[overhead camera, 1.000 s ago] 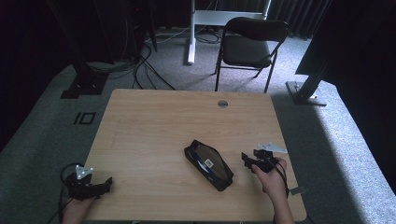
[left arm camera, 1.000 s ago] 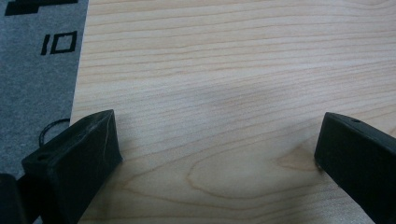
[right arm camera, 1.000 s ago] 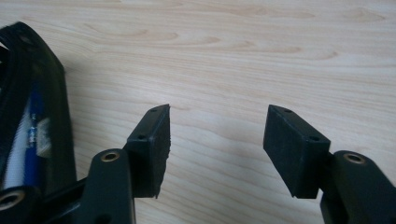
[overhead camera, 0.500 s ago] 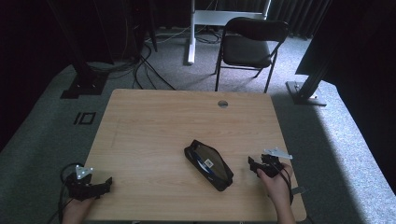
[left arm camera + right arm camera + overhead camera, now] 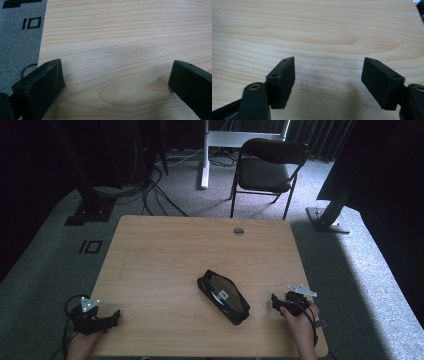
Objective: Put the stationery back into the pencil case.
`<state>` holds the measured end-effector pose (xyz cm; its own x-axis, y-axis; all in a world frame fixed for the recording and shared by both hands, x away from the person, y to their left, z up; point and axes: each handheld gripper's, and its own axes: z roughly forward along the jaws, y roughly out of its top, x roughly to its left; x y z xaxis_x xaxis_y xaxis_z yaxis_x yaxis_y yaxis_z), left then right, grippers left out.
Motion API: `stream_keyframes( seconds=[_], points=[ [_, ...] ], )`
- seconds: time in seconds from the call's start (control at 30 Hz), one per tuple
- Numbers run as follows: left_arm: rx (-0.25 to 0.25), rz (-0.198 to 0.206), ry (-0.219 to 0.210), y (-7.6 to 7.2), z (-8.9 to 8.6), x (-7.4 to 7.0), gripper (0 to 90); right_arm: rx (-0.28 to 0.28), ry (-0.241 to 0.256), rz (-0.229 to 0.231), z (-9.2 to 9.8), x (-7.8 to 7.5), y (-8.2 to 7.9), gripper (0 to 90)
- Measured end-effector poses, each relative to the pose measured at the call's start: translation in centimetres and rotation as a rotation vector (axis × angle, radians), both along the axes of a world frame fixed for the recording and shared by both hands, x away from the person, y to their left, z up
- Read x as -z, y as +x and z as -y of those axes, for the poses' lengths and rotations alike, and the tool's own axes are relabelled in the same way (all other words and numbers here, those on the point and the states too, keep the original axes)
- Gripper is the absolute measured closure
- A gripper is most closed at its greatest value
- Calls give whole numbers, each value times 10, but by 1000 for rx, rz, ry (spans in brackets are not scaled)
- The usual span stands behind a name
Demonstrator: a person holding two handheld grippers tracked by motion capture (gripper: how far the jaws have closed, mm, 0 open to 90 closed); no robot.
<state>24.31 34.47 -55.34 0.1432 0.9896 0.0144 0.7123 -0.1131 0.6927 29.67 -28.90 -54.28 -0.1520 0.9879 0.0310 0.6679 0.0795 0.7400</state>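
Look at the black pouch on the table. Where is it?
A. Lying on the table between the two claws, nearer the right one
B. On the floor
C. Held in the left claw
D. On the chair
A. The black pouch lies flat on the wooden table, touched by neither claw, nearer the right claw than the left claw; both claws are open and hold nothing.

Table [image 5: 165,250]: a pouch [image 5: 223,296] lies on it, slantwise, right of centre toward the near edge. Right gripper [image 5: 278,303] rests near the near right corner, just beside the pouch. Left gripper [image 5: 111,317] sits at the near left corner, well apart from it. Chair [image 5: 267,170] stands on the floor behind the far edge.
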Motion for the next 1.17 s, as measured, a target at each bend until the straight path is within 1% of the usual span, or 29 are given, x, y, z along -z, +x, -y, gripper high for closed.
stream_keyframes(
  seconds=[0.07,0.17,0.3,0.37,0.43,0.5,0.57,0.63,1.17],
  points=[
    [0,0,0,0,0,0,3,26,1,-10,2,2,-1,238],
    [1,0,0,0,0,0,3,34,-16,-11,5,5,-4,215],
    [0,0,0,0,0,0,3,47,-17,-14,8,7,-7,199],
    [0,0,0,0,0,0,3,60,-11,-37,9,10,-8,193],
    [0,0,0,0,0,0,3,70,-16,-29,10,12,-9,153],
    [0,0,0,0,0,0,3,81,-12,-11,10,15,-9,137],
    [0,0,0,0,0,0,3,107,-14,-10,10,15,-11,134],
    [0,0,0,0,0,0,2,118,-14,-14,10,15,-12,128],
    [1,0,0,0,0,0,2,121,-13,-14,11,15,-11,123]
  ],
)
